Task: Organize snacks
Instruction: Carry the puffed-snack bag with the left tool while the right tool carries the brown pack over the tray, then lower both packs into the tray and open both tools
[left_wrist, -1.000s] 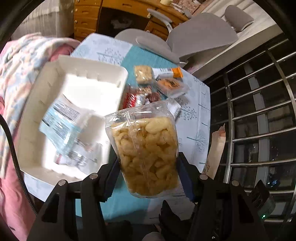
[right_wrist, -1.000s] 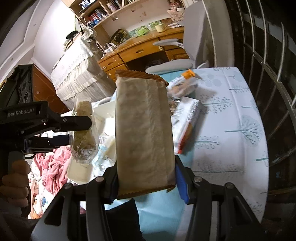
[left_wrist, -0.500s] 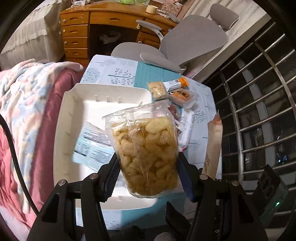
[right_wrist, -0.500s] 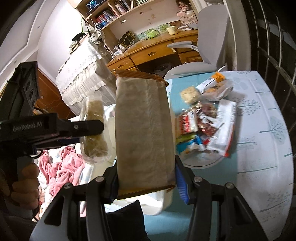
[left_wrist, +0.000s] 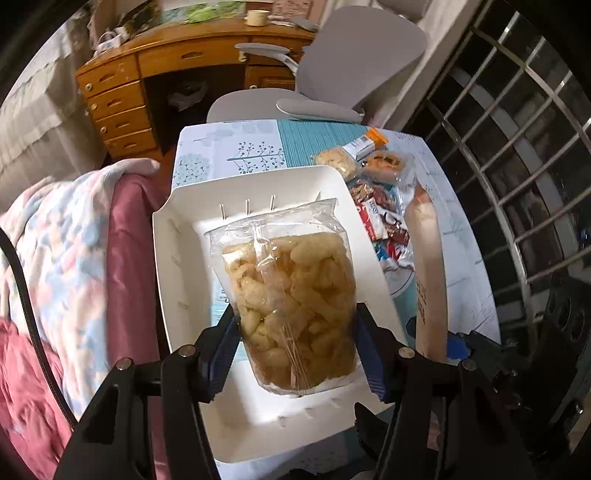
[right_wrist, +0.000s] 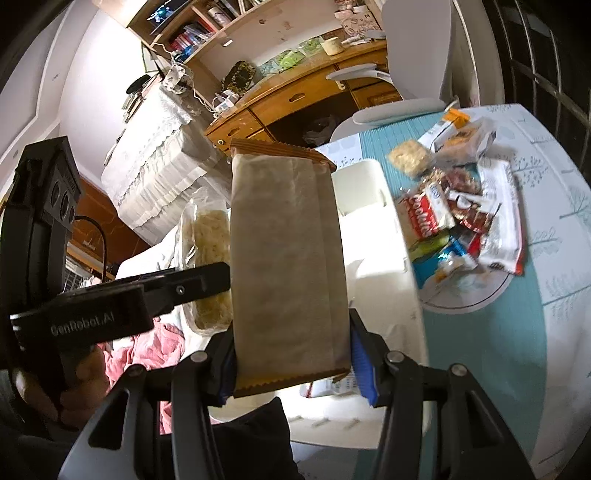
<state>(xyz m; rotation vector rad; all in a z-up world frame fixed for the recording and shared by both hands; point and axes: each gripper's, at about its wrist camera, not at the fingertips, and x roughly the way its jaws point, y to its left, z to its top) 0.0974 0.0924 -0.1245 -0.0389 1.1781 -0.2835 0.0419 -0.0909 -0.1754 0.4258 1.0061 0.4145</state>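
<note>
The left gripper (left_wrist: 293, 354) is clamped on a clear puff bag (left_wrist: 291, 295), held over the white bin (left_wrist: 184, 206), probably for dropping in; the right gripper (right_wrist: 291, 363) pinches a brown packet (right_wrist: 288, 266) just beside, likely next; other snacks (right_wrist: 461, 218) wait on a plate (right_wrist: 476, 295).

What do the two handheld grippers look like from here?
Both the left gripper and the right gripper are matte black plastic with blue finger pads and silver pivot bolts. The left one's body carries pale "GenRobot.AI" lettering in the right wrist view, and a black cable runs from it.
</note>
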